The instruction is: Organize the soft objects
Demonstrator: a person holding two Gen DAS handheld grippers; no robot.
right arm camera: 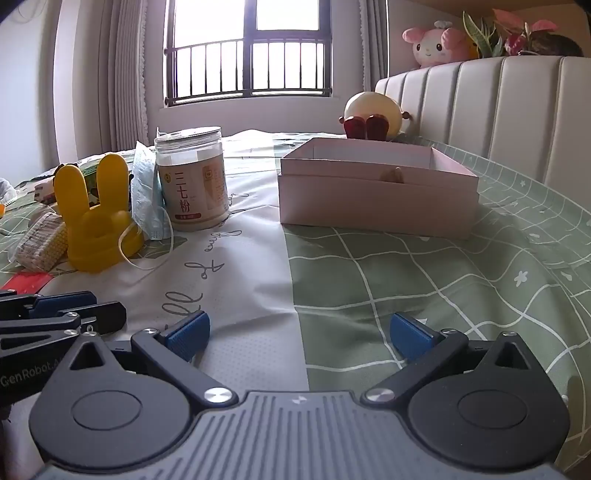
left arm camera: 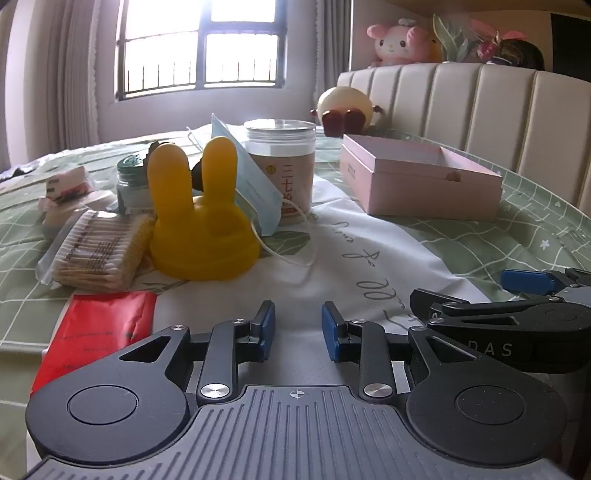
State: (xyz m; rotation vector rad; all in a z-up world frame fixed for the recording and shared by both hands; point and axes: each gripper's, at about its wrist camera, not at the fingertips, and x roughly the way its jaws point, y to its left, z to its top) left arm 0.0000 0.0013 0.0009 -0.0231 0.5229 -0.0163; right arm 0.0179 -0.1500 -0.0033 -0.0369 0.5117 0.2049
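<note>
- Yellow rabbit-eared soft toy point(left arm camera: 201, 218) sits ahead-left of my left claw point(left arm camera: 298, 330), whose jaws stand slightly apart, empty.
- My right claw point(right arm camera: 299, 334) gapes wide, empty.
- Pink box point(right arm camera: 376, 188) lies beyond it, face mask point(left arm camera: 251, 181) against the jar point(left arm camera: 282, 166).

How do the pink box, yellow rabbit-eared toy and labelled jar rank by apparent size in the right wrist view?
1. pink box
2. yellow rabbit-eared toy and labelled jar: look alike, so unranked.

Window point(right arm camera: 249, 51) seen behind bed. Pink bunny toy point(right arm camera: 434, 43) and plant point(right arm camera: 491, 33) set on headboard point(right arm camera: 498, 99). Curtains point(left arm camera: 70, 74) hung beside window.
</note>
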